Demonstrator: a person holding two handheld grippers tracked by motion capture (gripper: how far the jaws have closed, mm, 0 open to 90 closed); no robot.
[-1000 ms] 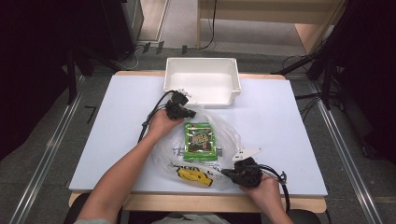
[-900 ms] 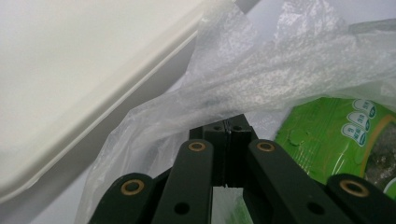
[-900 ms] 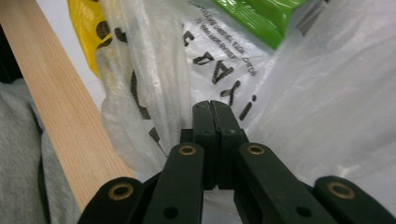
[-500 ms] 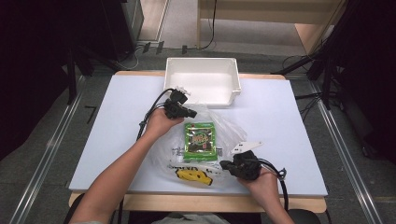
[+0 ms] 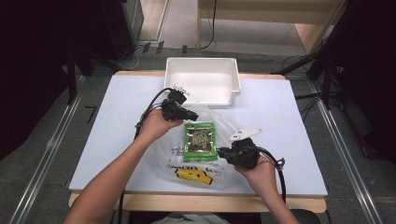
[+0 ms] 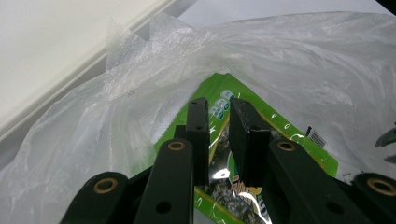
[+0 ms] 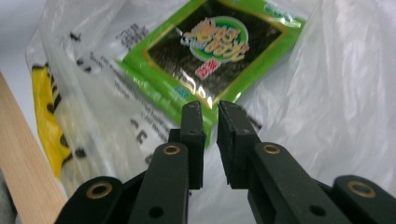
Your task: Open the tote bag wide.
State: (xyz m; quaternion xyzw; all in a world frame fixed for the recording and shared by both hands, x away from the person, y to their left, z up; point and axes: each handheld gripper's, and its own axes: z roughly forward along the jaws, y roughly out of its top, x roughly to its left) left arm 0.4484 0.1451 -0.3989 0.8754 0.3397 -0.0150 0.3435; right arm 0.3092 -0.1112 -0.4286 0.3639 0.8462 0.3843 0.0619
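The left gripper [image 5: 189,113] sat at the far edge of the clear bag [image 5: 224,126], its jaws a narrow gap apart over the green packet [image 5: 200,141], gripping nothing visible. The packet lay on the bag, mid-table [image 5: 289,116], just before the white bin [image 5: 203,79]. The right gripper [image 5: 221,151] reached the packet's near corner, jaws nearly together, perhaps pinching film; I could not tell.

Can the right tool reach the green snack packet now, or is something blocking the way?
Probably not directly. The right tool points at the near corner of the green snack packet, but the clear plastic bag seems to cover the packet, so the jaws would likely pinch plastic first.
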